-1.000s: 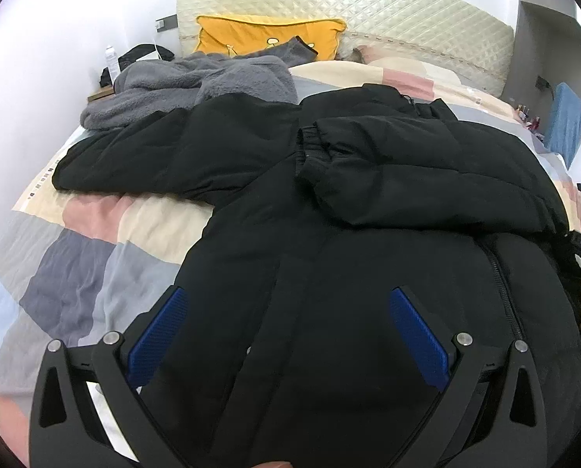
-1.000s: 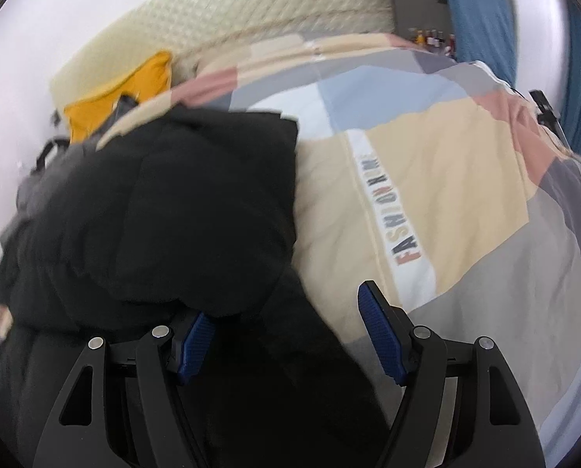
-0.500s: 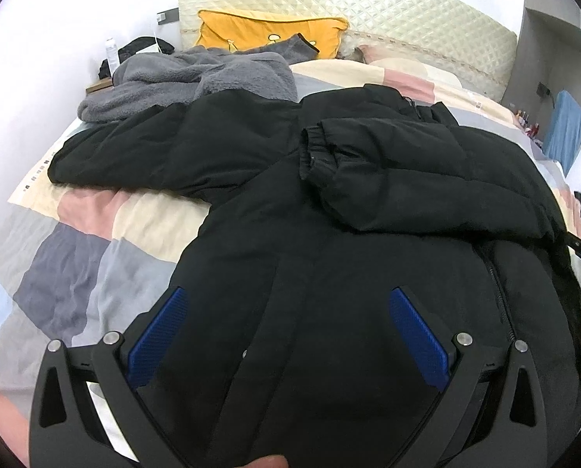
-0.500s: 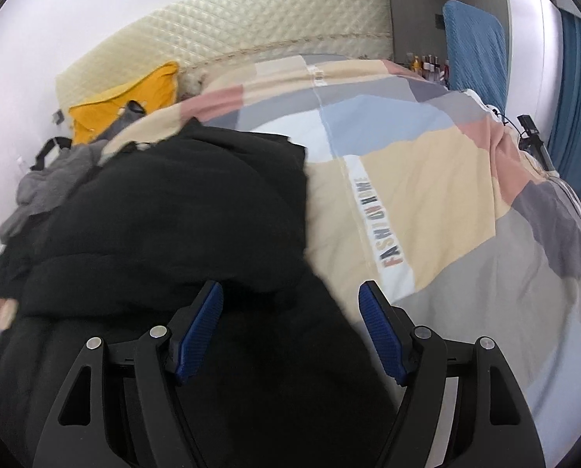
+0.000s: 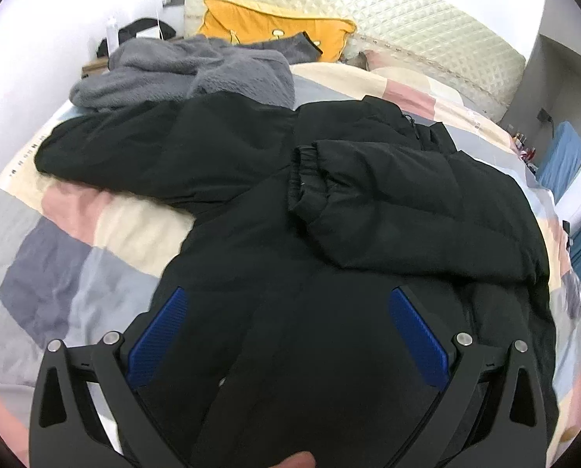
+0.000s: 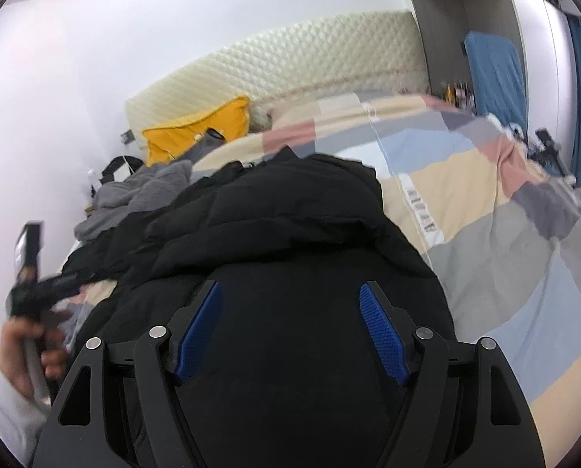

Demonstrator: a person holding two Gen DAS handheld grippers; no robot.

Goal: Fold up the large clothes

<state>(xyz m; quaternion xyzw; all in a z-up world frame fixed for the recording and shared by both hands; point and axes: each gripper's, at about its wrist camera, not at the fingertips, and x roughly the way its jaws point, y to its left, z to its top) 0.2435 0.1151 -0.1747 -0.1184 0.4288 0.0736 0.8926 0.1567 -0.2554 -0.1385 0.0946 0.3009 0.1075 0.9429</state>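
A large black puffer jacket (image 5: 274, 257) lies spread on the bed. Its right sleeve (image 5: 407, 202) is folded across the chest, cuff toward the middle. Its left sleeve (image 5: 142, 156) stretches out to the left. My left gripper (image 5: 286, 319) is open and empty above the jacket's lower body. In the right wrist view the jacket (image 6: 282, 234) fills the middle, and my right gripper (image 6: 290, 327) is open and empty over its lower right part. The person's left hand and the left gripper's handle (image 6: 29, 300) show at that view's left edge.
The bed has a colour-block quilt (image 5: 64, 265) also seen in the right wrist view (image 6: 504, 257). A grey fleece garment (image 5: 185, 74) and a yellow pillow (image 5: 267, 27) lie near the padded headboard (image 5: 426, 27). A blue chair (image 6: 493, 78) stands beyond the bed's right side.
The right gripper has swung left and up from the jacket's right edge to over its body. The left gripper has shifted slightly forward over the jacket. Both stay open.
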